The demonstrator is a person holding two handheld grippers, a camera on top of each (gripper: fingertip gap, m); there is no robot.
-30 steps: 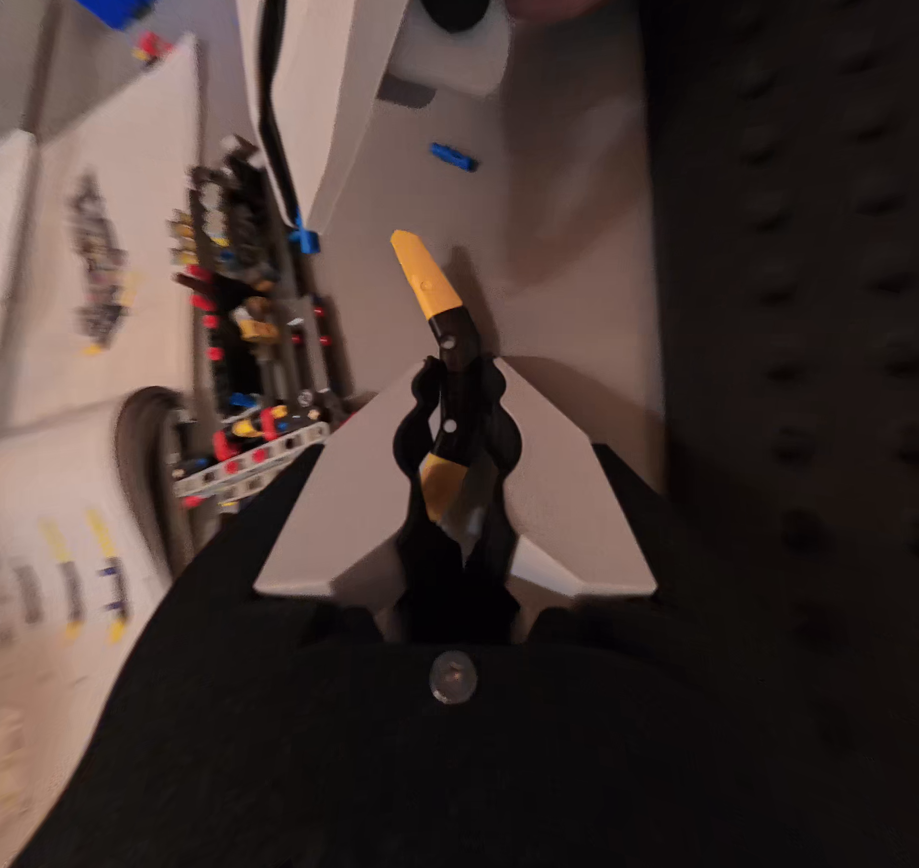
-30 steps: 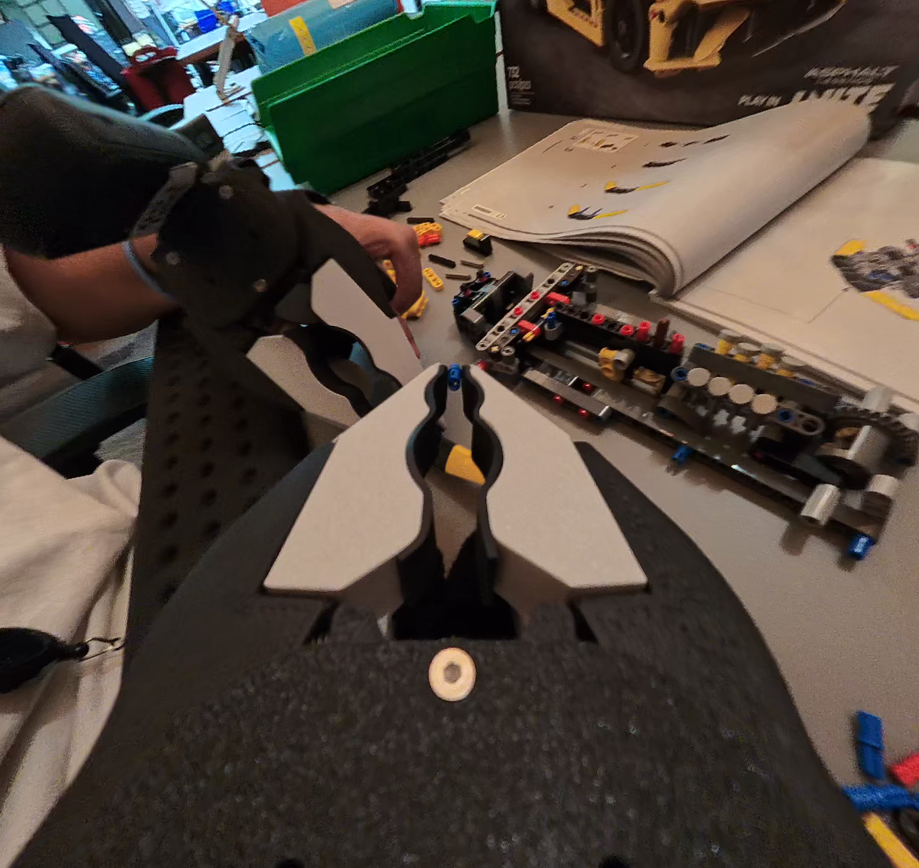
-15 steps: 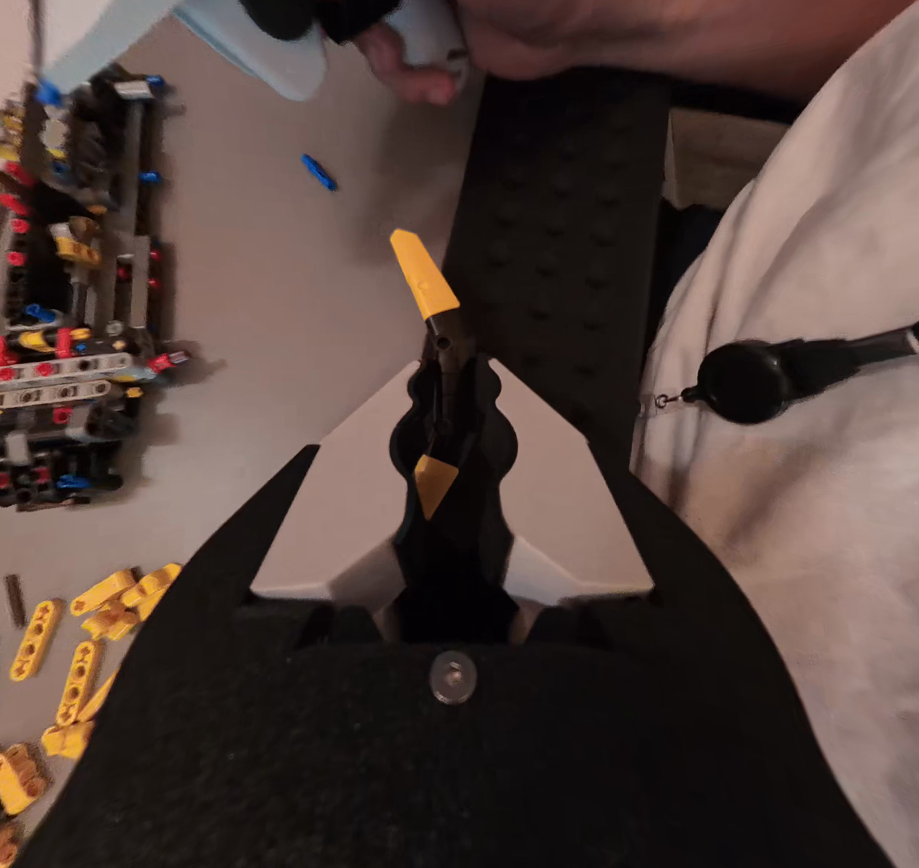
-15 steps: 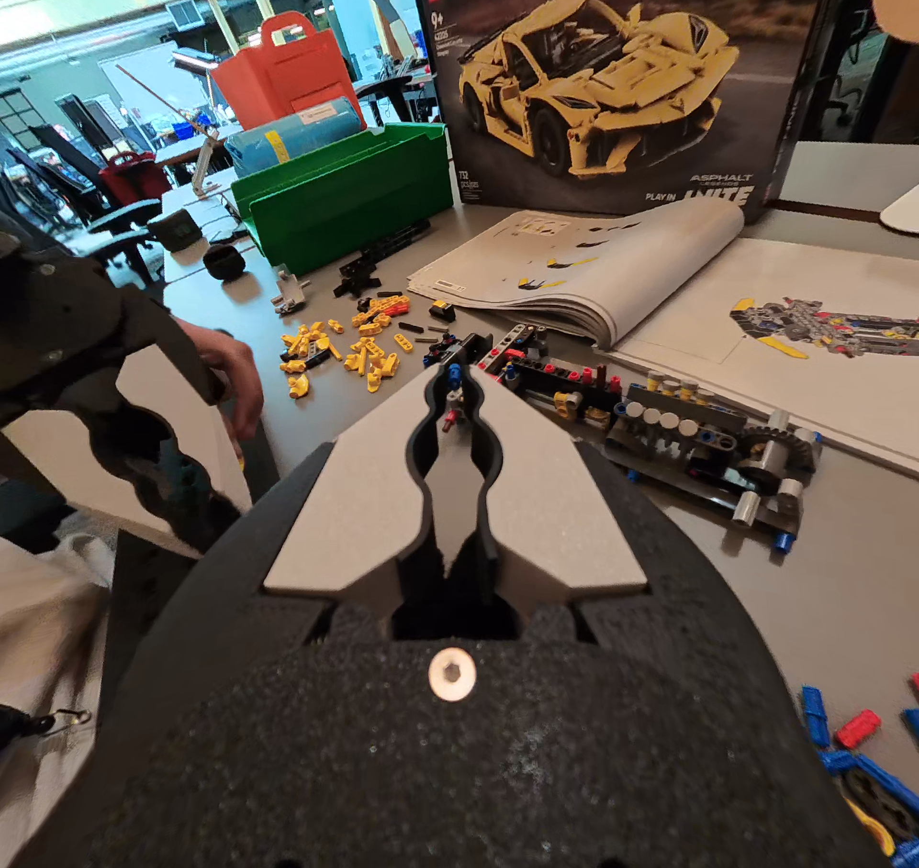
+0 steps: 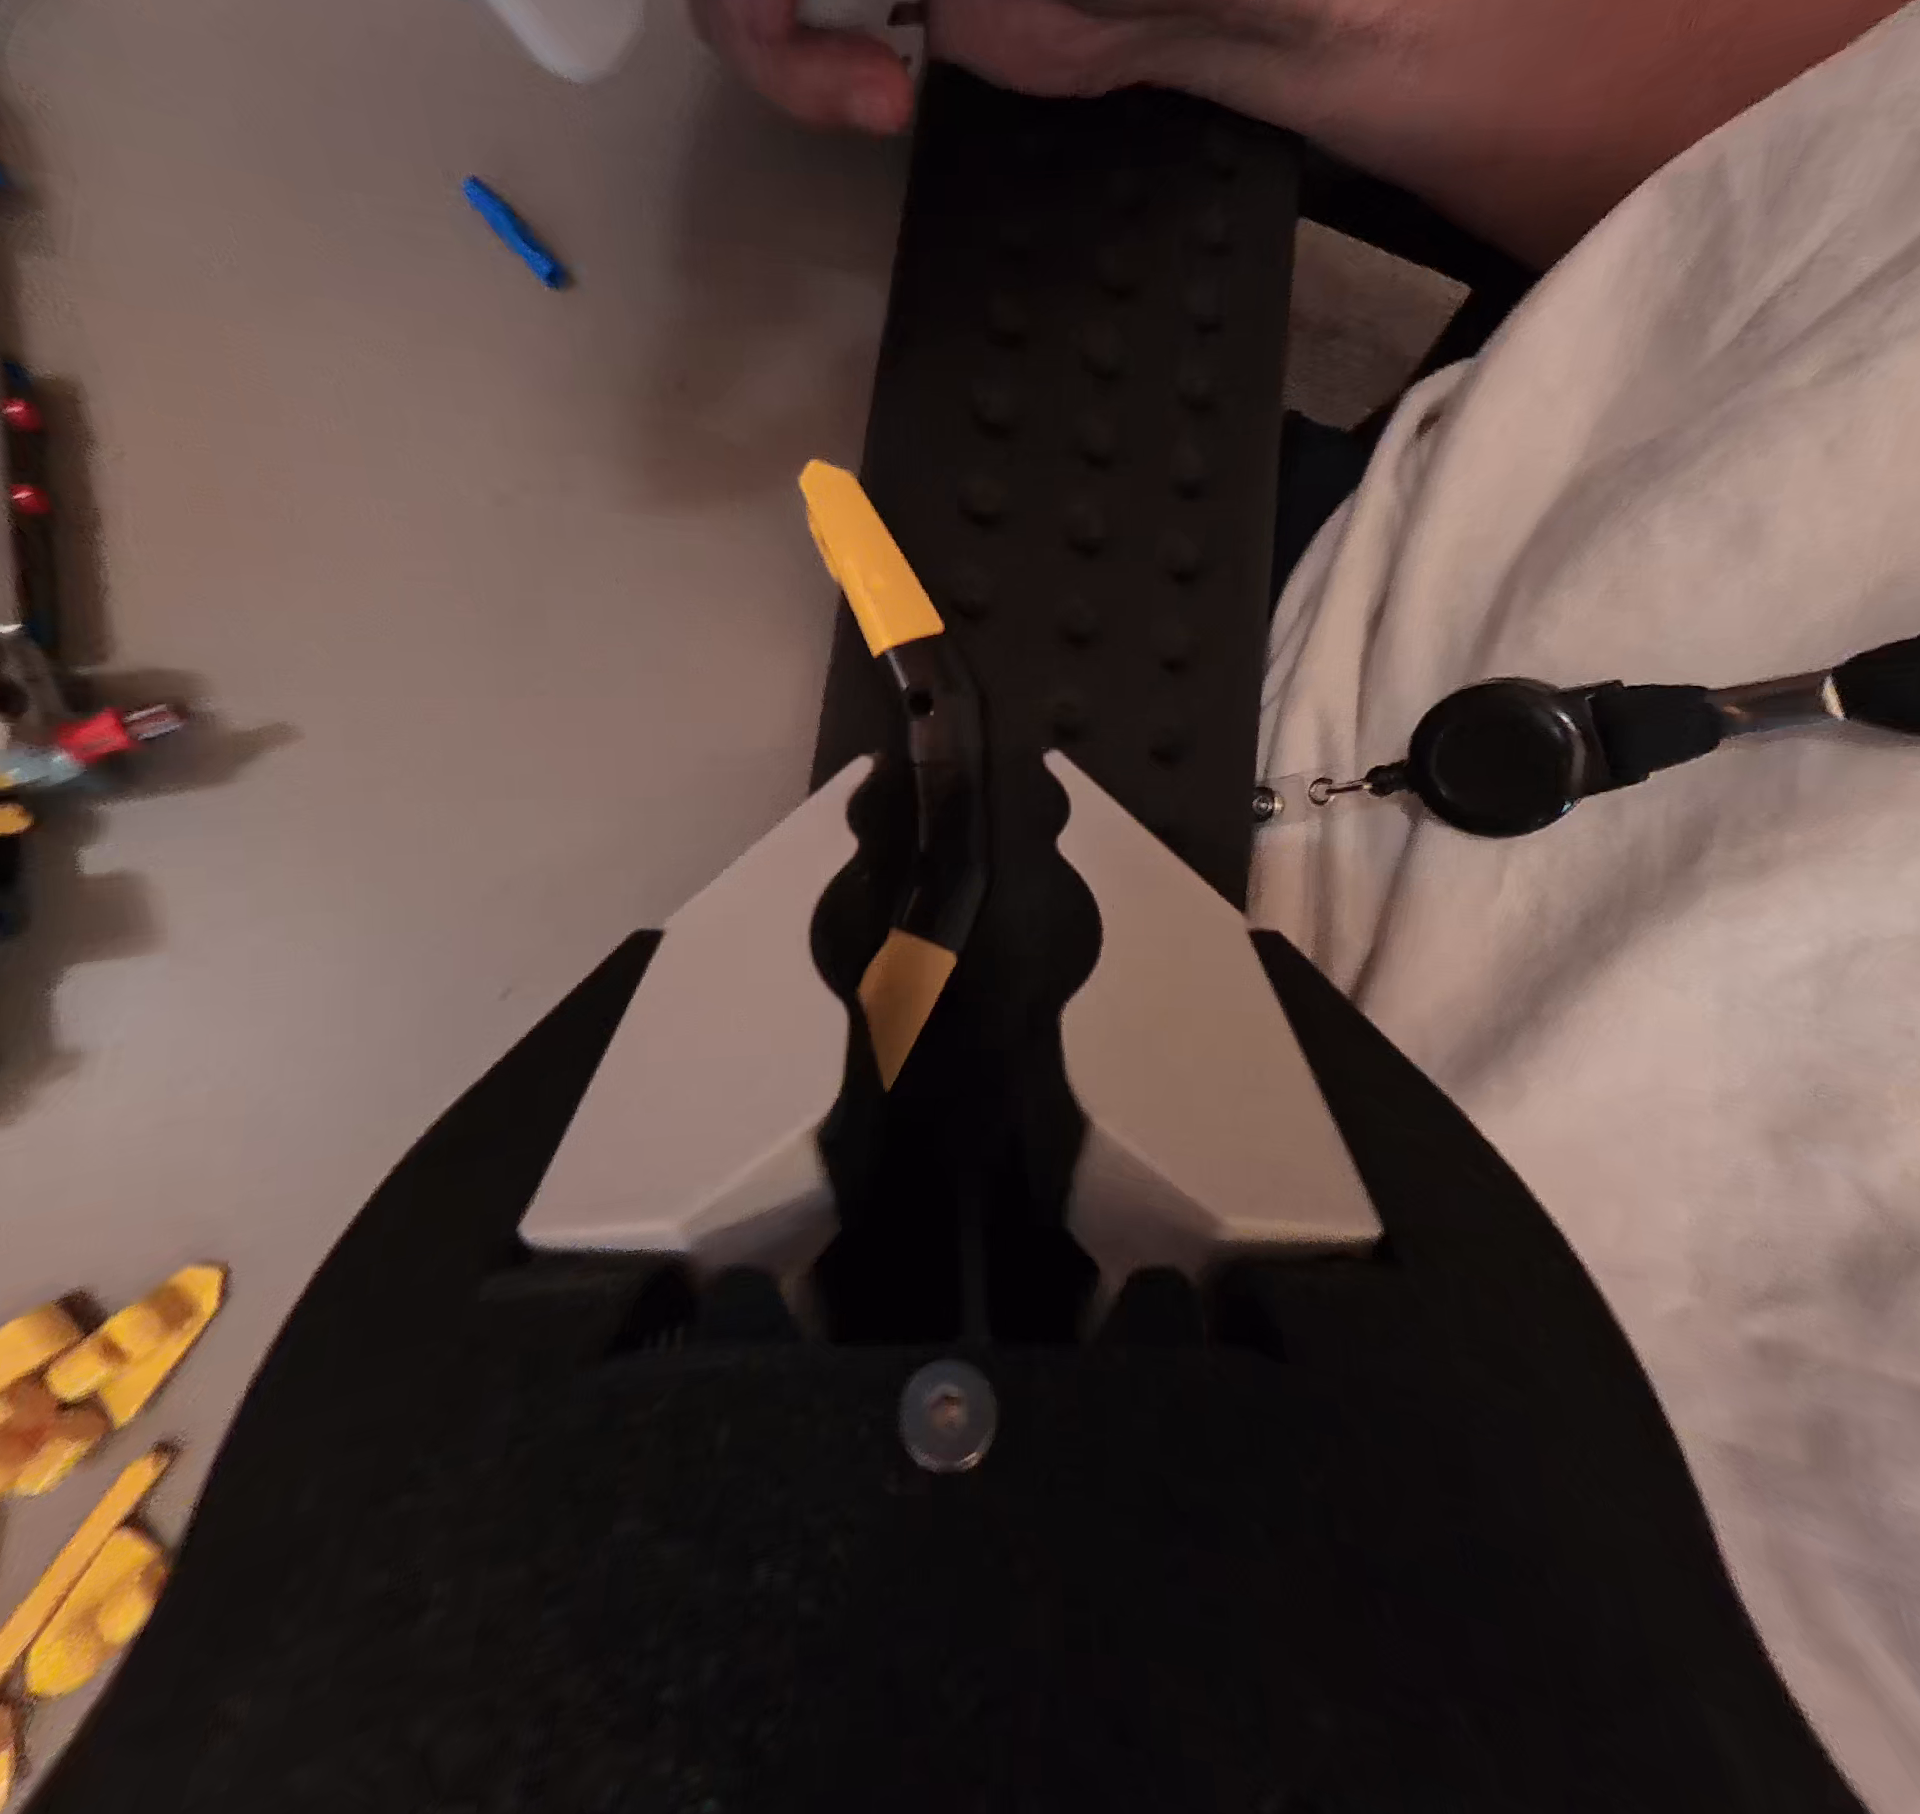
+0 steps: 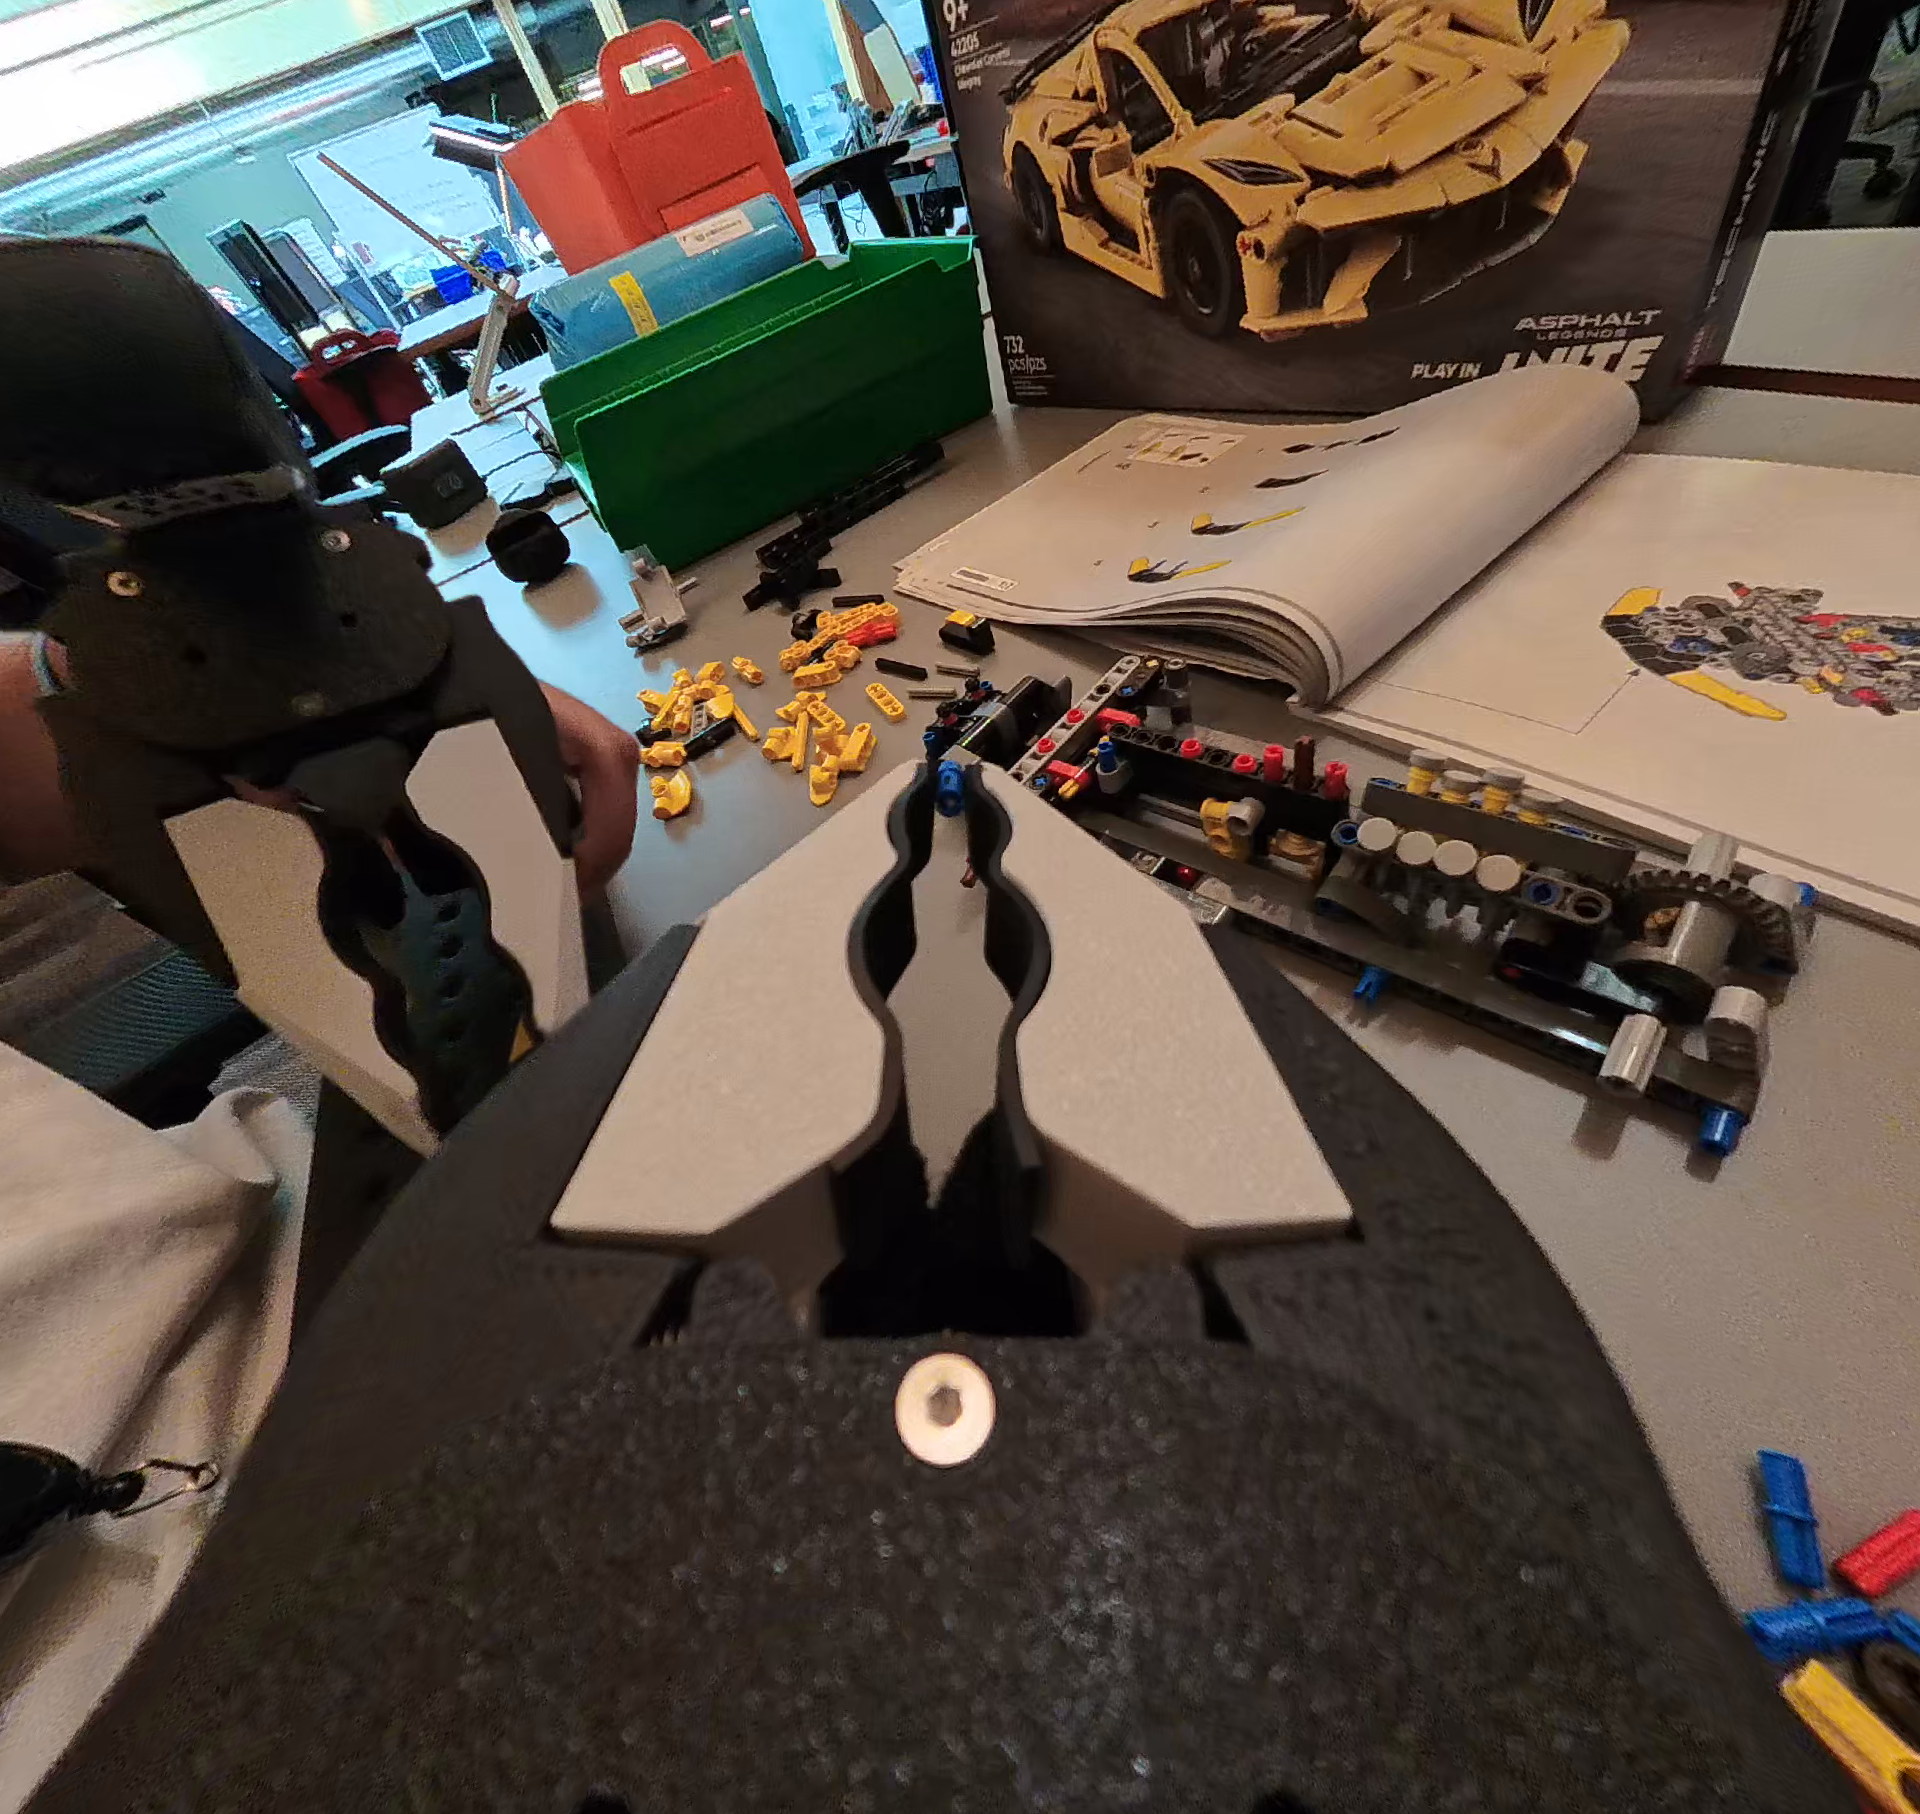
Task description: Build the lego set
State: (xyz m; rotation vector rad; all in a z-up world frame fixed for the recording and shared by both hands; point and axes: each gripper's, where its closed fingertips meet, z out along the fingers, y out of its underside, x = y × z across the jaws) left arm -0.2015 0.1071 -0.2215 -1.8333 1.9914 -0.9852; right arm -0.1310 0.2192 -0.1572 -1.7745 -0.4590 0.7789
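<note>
While the set box (image 6: 1351, 143) and open instruction book (image 6: 1299, 538) are seen standing at the tabletop's (image 6: 1558, 1193) far edge, more of the box is shown than half a second ago. The chassis assembly (image 6: 1403, 860) lies before the book, unmoved. The left gripper (image 5: 961, 777) remains clamped on a black-and-yellow piece (image 5: 914, 725), drawn nearer the near edge. The right gripper (image 6: 951, 793) is still closed on a small blue pin (image 6: 949, 785).

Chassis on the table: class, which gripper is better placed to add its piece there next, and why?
Probably right. The right gripper, shut on a small blue pin, points at the chassis. The left gripper, holding a yellow-and-black piece, faces the person's shirt.
</note>
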